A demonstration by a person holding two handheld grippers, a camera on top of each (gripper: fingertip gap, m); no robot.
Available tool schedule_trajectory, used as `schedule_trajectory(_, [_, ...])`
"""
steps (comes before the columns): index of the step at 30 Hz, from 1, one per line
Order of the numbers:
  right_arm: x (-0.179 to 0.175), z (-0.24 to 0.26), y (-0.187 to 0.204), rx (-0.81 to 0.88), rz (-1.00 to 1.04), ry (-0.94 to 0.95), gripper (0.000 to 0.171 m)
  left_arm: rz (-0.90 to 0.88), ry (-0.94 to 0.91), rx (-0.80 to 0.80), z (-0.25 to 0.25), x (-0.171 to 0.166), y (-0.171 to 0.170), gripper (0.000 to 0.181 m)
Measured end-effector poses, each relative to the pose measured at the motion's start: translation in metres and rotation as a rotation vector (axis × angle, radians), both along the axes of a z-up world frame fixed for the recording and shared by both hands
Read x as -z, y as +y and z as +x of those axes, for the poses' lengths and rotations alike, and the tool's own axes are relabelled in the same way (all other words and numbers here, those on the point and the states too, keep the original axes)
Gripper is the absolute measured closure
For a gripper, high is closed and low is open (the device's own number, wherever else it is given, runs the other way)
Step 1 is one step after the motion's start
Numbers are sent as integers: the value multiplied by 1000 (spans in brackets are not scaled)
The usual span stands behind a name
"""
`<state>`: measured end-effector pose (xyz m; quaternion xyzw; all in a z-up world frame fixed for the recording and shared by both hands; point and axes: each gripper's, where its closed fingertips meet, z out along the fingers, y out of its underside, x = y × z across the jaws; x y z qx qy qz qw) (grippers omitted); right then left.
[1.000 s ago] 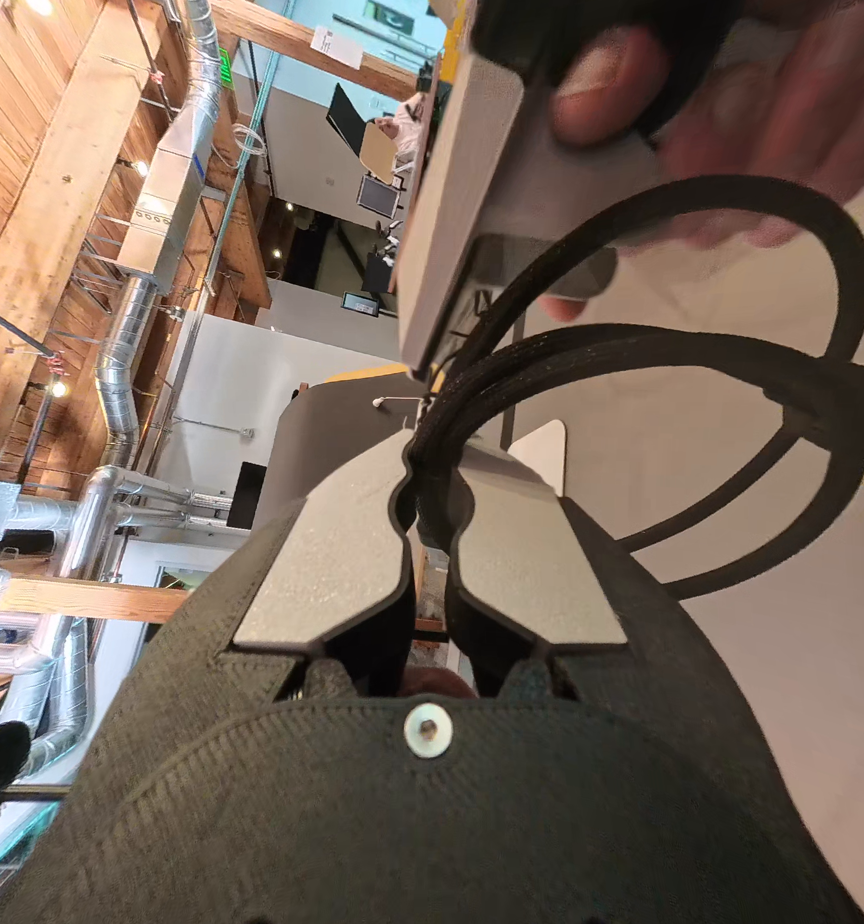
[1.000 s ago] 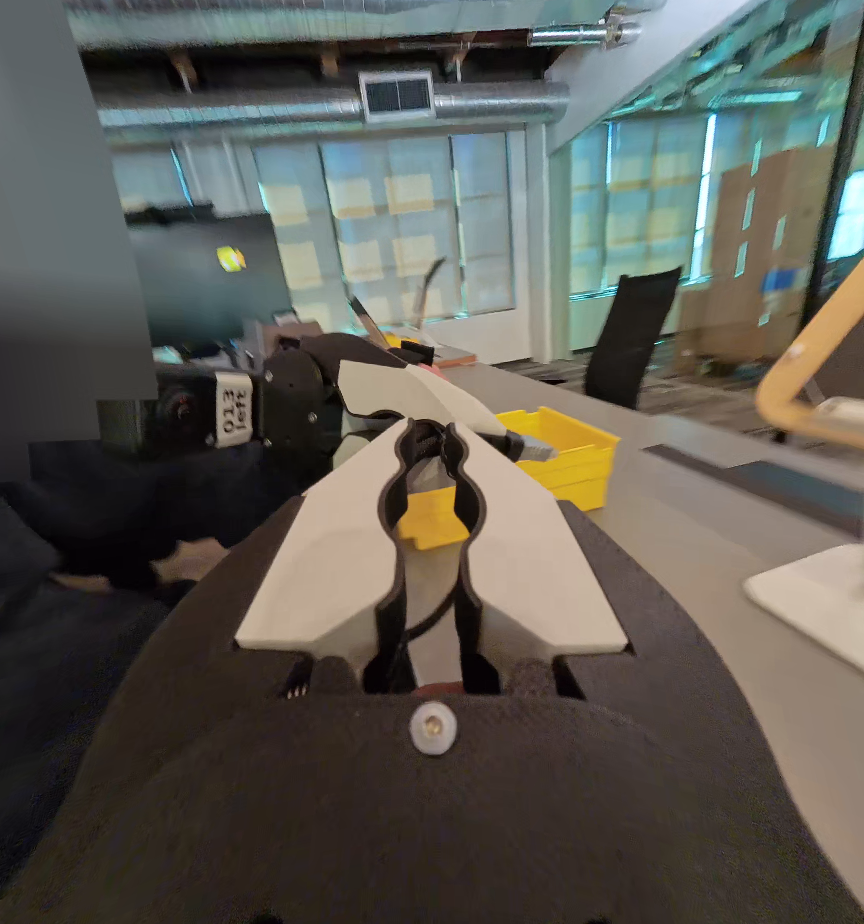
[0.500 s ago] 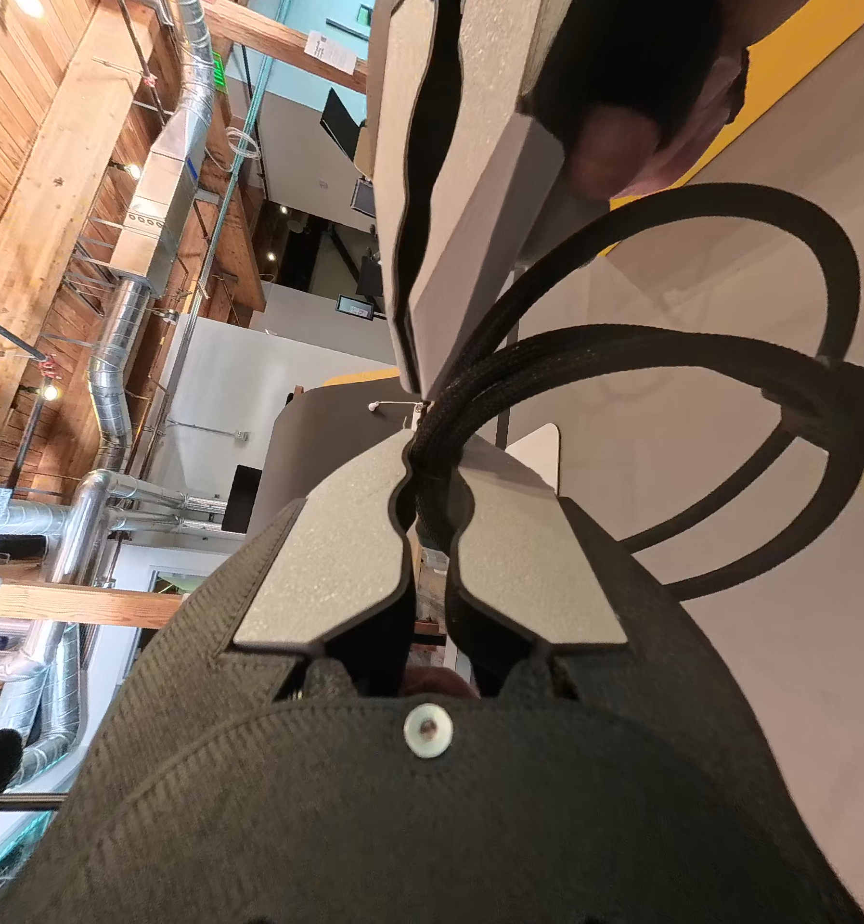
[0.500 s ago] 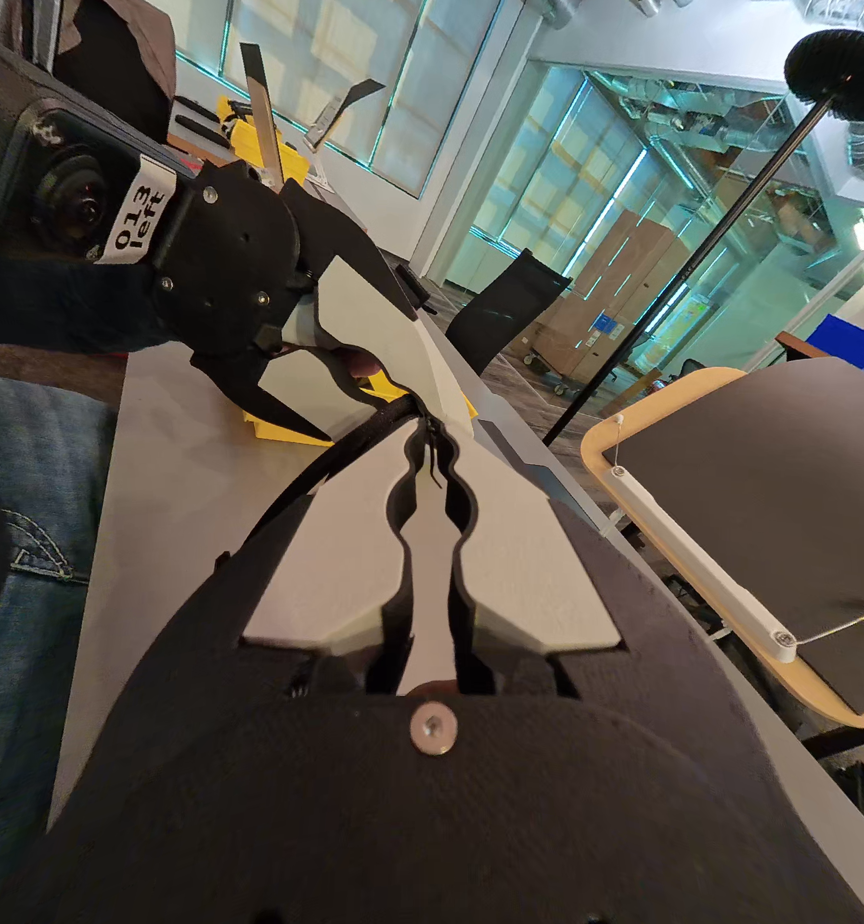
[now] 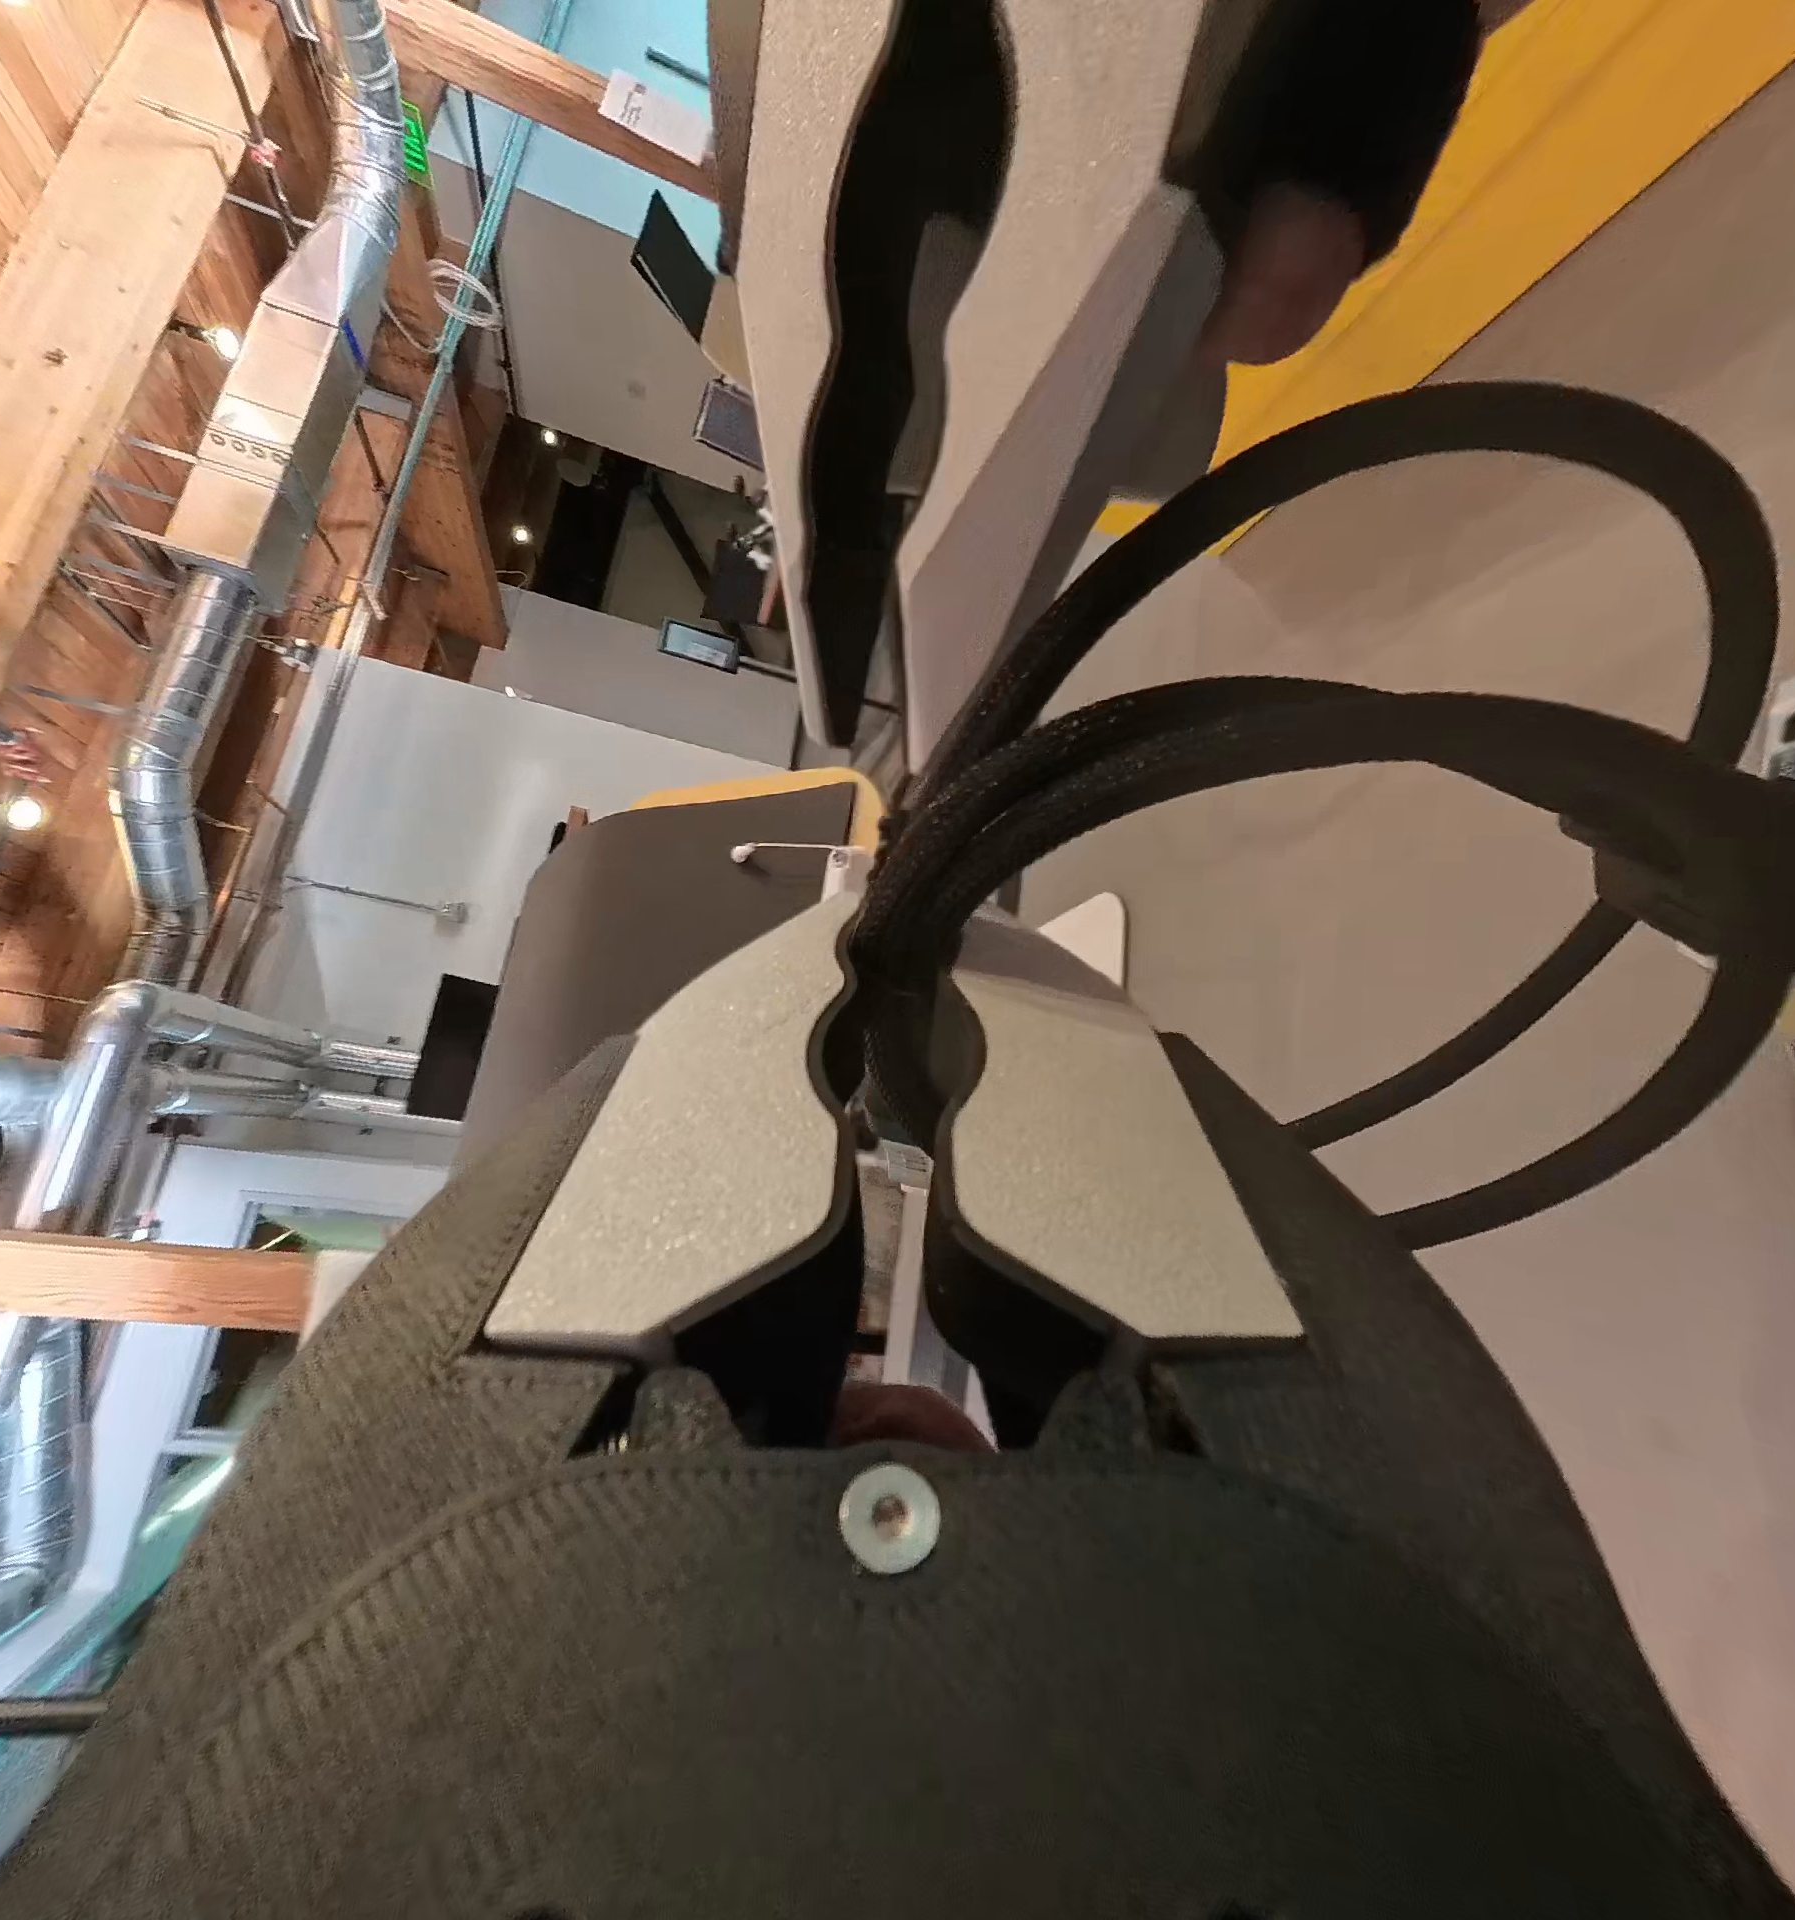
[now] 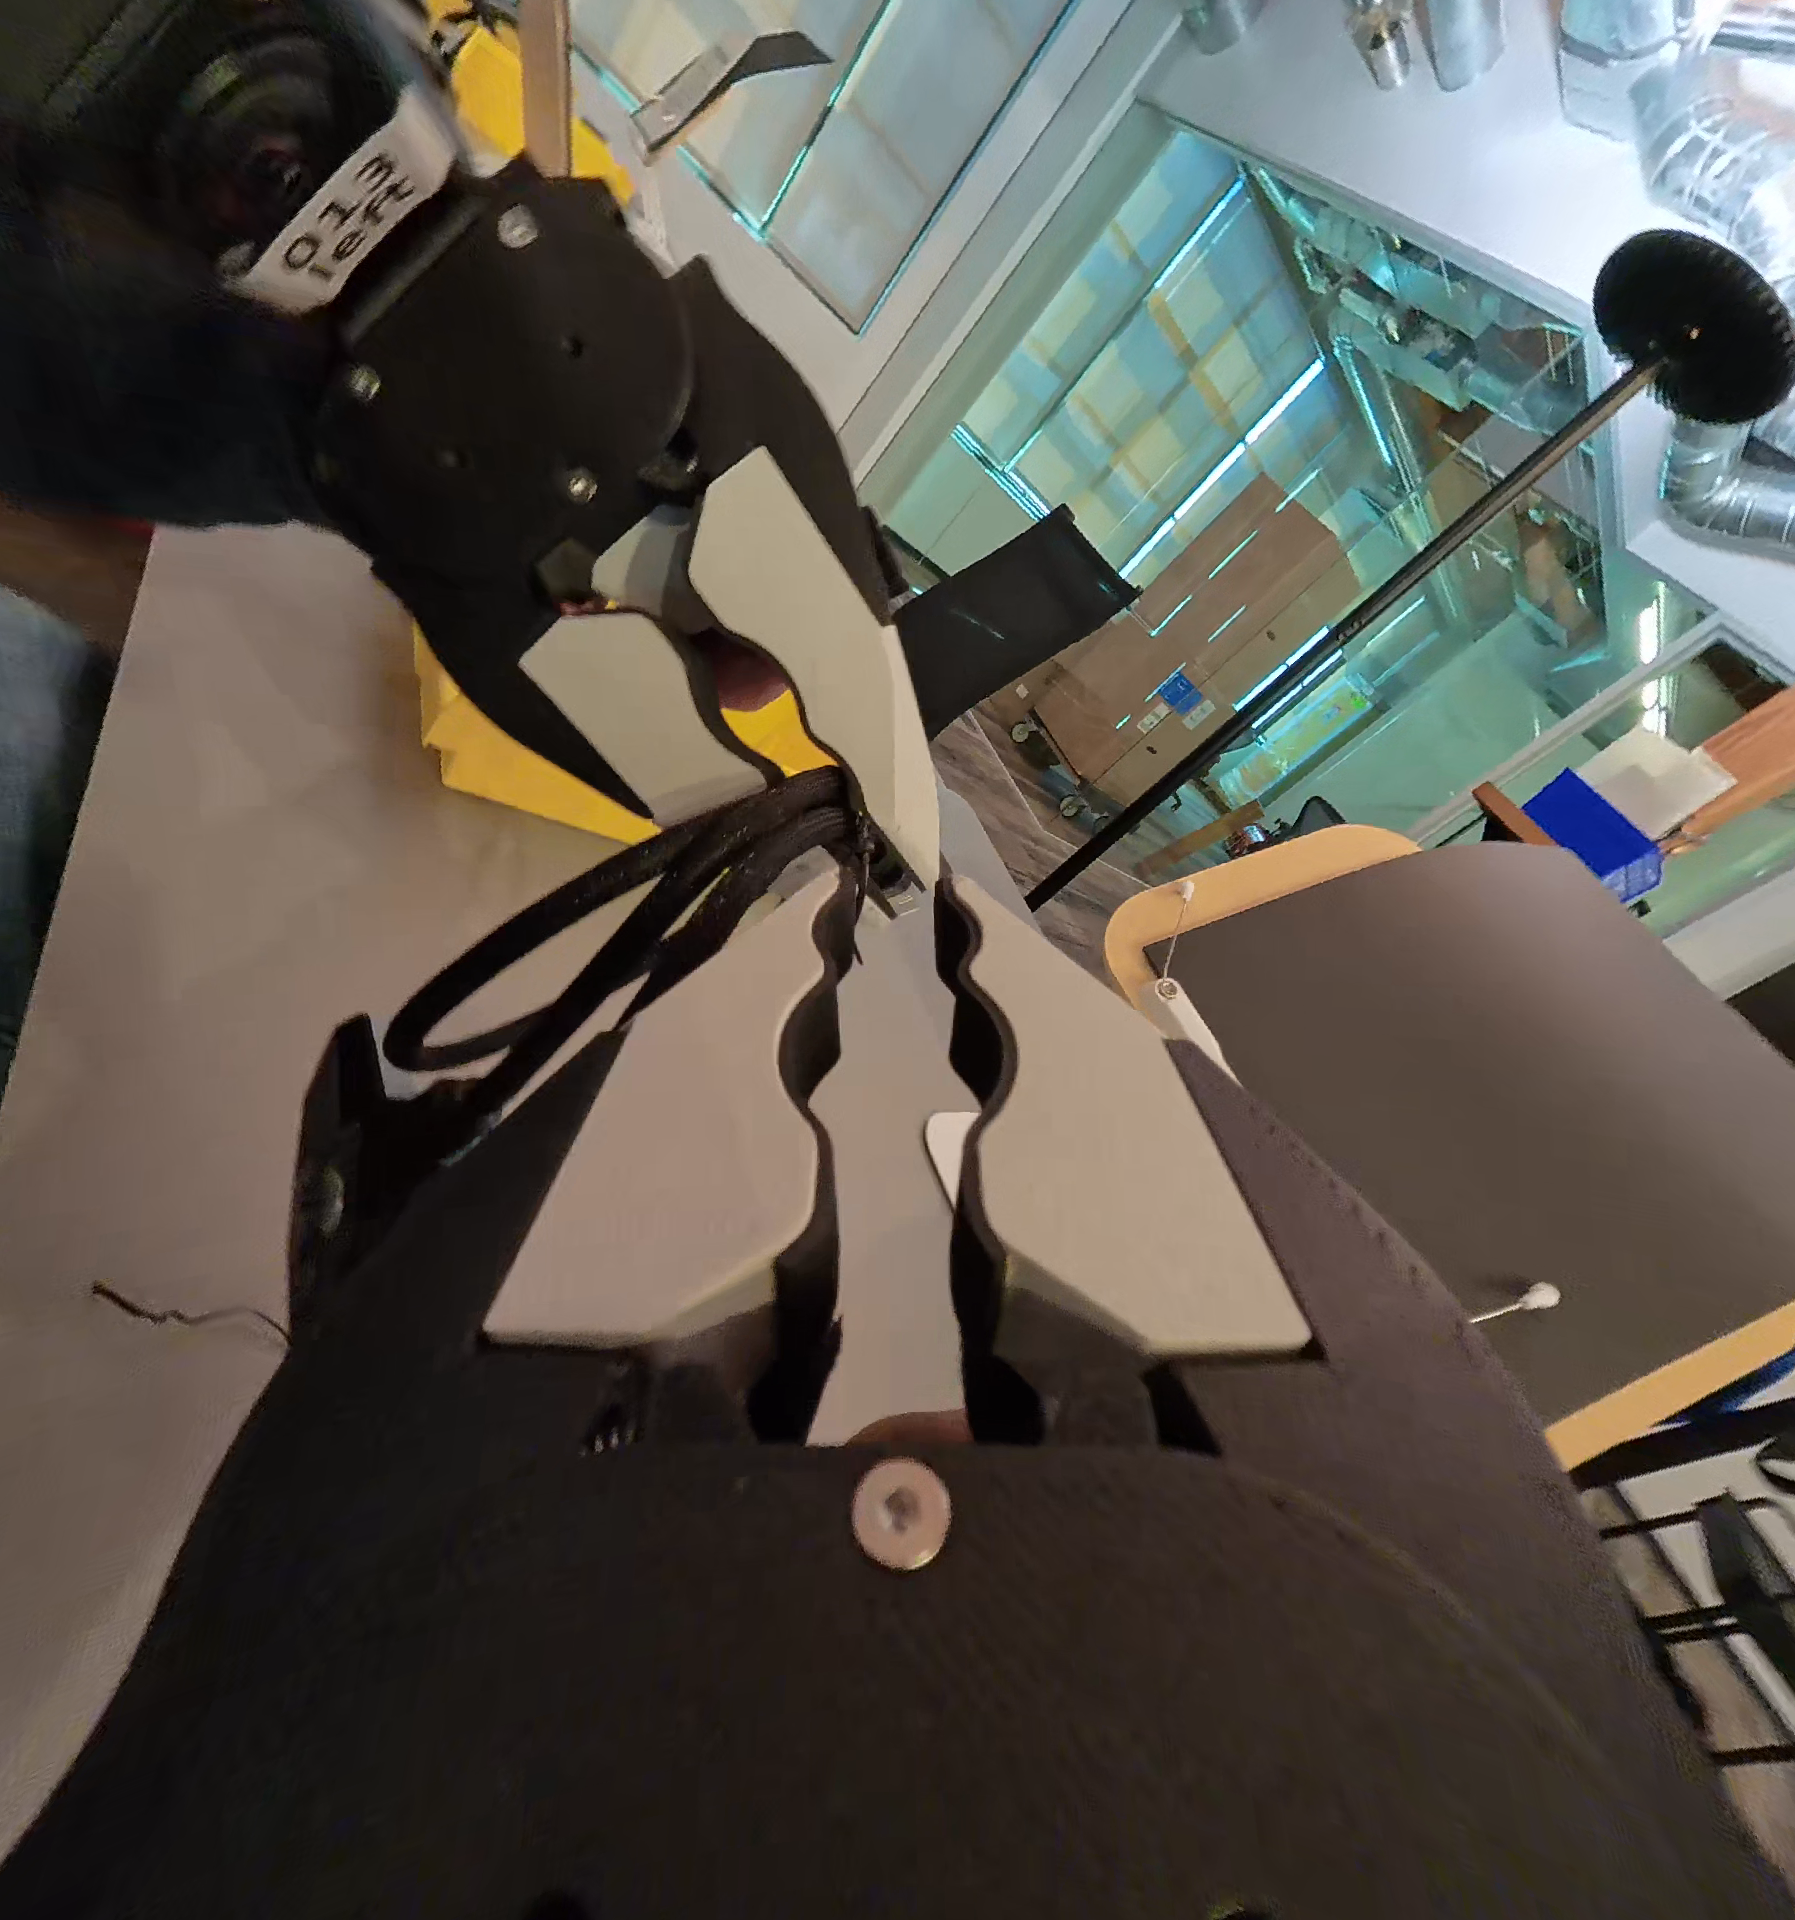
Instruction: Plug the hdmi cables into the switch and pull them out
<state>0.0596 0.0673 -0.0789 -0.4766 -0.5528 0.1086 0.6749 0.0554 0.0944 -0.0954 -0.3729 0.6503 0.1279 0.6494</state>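
- Because its jaws are pinched tight on a coiled bundle of black braided HDMI cable (image 5: pixel 914 914) at frame centre, the left gripper (image 5: pixel 898 1003) keeps the loops gathered and lifted off the grey table (image 5: pixel 1392 935).
- Loops arc toward the upper right.
- Right gripper (image 6: pixel 888 899), lower centre of its view, stands slightly spread and empty, tips just beside the bundle, likely ready to take a plug.
- No switch is visible.
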Motion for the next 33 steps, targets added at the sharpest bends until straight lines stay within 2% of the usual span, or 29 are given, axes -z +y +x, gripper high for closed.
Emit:
schedule_trajectory(5, [10,-3,-4,-13,105,-122,160,-91,-8,41,2,3,-5,174])
schedule_trajectory(18, [14,-9,-1,54,424,-274,166,-151,1,62,4,10,-8,175])
schedule_trajectory(28, [16,-10,-8,4,451,-291,164,-173,20,66,5,14,-10,175])
schedule_trajectory(33, [13,-10,-12,-66,358,-193,164,-183,11,78,7,12,-13,174])
